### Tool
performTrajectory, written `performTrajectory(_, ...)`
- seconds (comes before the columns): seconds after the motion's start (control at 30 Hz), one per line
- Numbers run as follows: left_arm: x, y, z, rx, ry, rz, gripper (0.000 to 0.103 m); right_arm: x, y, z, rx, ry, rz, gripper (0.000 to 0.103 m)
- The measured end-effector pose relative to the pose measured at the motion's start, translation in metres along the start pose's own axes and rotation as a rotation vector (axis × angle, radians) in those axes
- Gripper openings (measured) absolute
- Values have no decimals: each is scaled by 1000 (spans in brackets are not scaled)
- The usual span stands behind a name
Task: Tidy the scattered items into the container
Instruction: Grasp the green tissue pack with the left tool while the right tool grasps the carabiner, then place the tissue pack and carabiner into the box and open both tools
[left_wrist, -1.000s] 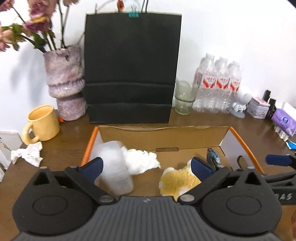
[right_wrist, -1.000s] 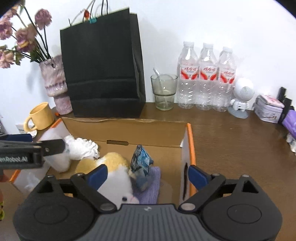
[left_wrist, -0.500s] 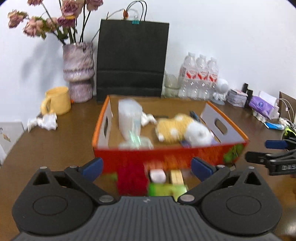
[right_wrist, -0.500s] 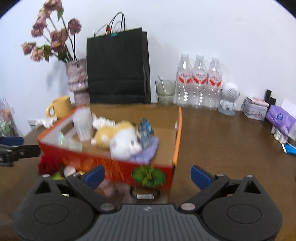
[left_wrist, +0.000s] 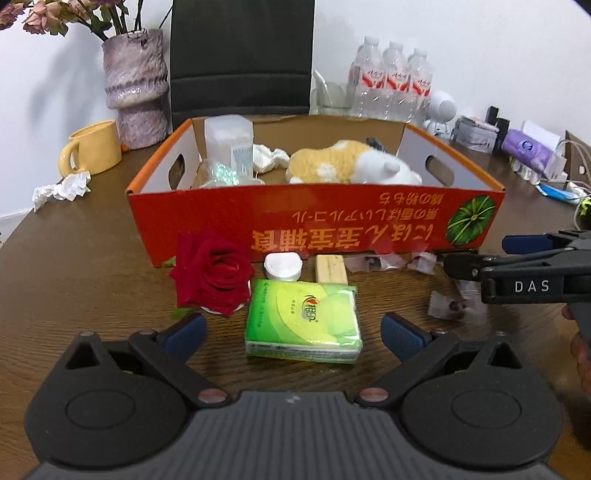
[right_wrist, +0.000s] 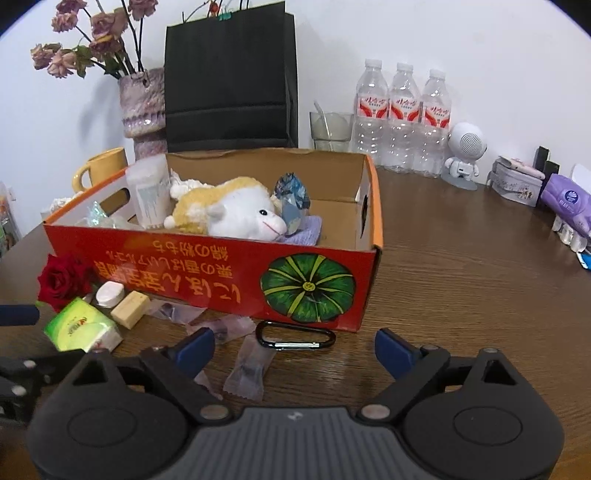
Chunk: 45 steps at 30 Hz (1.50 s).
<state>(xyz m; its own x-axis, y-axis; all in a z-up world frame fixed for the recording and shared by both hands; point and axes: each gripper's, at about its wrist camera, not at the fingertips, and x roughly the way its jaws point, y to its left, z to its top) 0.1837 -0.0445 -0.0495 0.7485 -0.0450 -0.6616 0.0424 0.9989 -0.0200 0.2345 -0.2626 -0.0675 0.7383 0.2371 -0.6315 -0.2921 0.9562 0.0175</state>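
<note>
While the box (left_wrist: 332, 218) already holds a plush toy (left_wrist: 343, 166), a clear tub (left_wrist: 229, 144) and a white rag (left_wrist: 267, 158), plenty still lies on the table (left_wrist: 74, 258) in front of its near wall. Through my left gripper (left_wrist: 291, 332), whose jaws stand apart and empty, I see a green tissue pack (left_wrist: 303, 319) just ahead, a red rose (left_wrist: 212, 273) to its left, and a small white case (left_wrist: 282, 266) and a wooden block (left_wrist: 330, 269) nearer the box.

Through my right gripper (right_wrist: 293, 350), its jaws closing with nothing pressed by the pads, a wrapped candy (right_wrist: 247, 373) lies near and a black carabiner (right_wrist: 295, 338) rests by the box. I judge the job about half done.
</note>
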Motion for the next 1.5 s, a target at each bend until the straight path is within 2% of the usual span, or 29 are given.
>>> performTrajectory(0.03,3,0,0,-3,5,2,102,2,0,0,0,1,-10,90)
performTrajectory(0.1,7,0,0,-5,14,9,101,7,-1,1,6,13,-23,82)
performTrajectory(0.27,9,0,0,1,12,19,95,16,-6,1,33,37,-23,80)
performTrajectory(0.33,11,-1,1,4,12,28,88,16,-4,0,18,32,-21,78)
performTrajectory(0.37,11,-2,1,8,9,32,87,15,-3,-1,14,27,-15,69)
performTrajectory(0.4,10,-2,0,11,6,31,85,14,-2,0,12,20,-11,56)
performTrajectory(0.43,10,-2,0,14,3,27,82,13,-2,0,12,13,-12,53)
performTrajectory(0.47,9,-2,-1,16,-1,23,80,12,-1,0,12,13,-15,53)
performTrajectory(0.57,6,-3,-2,19,-14,25,66,11,-2,-1,12,9,-17,52)
performTrajectory(0.93,-16,4,-11,-3,-59,15,65,-14,-2,-7,43,-49,-14,52)
performTrajectory(1.1,-46,12,-10,-18,-120,-14,65,-40,1,-11,45,-102,9,52)
performTrajectory(1.3,-81,21,25,-3,-264,-14,65,-77,8,10,15,-211,43,52)
performTrajectory(1.4,-84,24,50,-5,-321,9,65,-84,11,31,3,-257,53,52)
performTrajectory(1.5,-75,26,74,-29,-344,10,65,-79,14,56,1,-280,45,52)
